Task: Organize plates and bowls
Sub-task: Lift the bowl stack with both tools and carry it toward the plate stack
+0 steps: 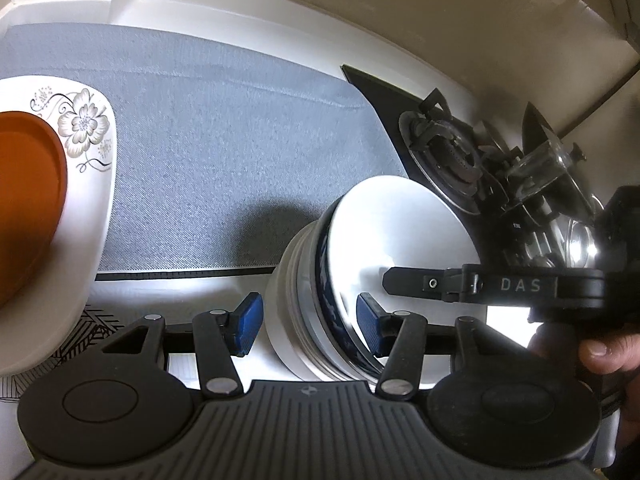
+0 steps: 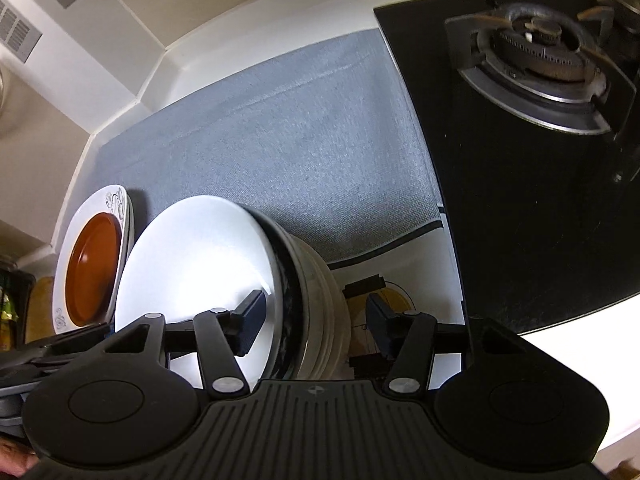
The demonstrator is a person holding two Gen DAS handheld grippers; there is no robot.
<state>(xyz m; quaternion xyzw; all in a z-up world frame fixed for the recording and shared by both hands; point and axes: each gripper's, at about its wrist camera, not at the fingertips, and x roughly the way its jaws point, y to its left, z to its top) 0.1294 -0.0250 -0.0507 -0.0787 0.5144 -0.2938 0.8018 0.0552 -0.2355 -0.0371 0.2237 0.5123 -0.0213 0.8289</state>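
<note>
In the left wrist view, the left claw (image 1: pixel 310 320) is clenched on the stack (image 1: pixel 312 280) of plates and bowls. The stack stands on edge between the blue pads (image 1: pixel 250 324), one pad against its white bottom plate, the other at the rim of the blue-patterned bowl near the top. The top dish's white face turns toward the claw's right. A finger of the right claw (image 1: pixel 416 282) reaches across that face from the right, with a hand (image 1: pixel 604 352) on the handle behind it. Ahead of the claw lies the grey mat (image 1: pixel 240 140). Ahead and to its right is the stove (image 1: pixel 440 152), with glass and metal ware on it. Well off to the claw's left sits a flowered plate (image 1: pixel 92 184) with an orange dish (image 1: pixel 28 208) on it.

In the right wrist view, the right claw (image 2: pixel 316 326) straddles the same stack (image 2: pixel 200 260) but is released. Its left pad lies over the white face, while the right pad (image 2: pixel 380 328) stands apart from the stack's bottom plates, with a gap showing. To the claw's left, just past the stack, are the flowered plate (image 2: pixel 100 208) and the orange dish (image 2: pixel 94 264). The mat (image 2: pixel 300 140) lies ahead, and the stove (image 2: pixel 520 200) and its burner (image 2: pixel 536 48) are ahead to the right.
</note>
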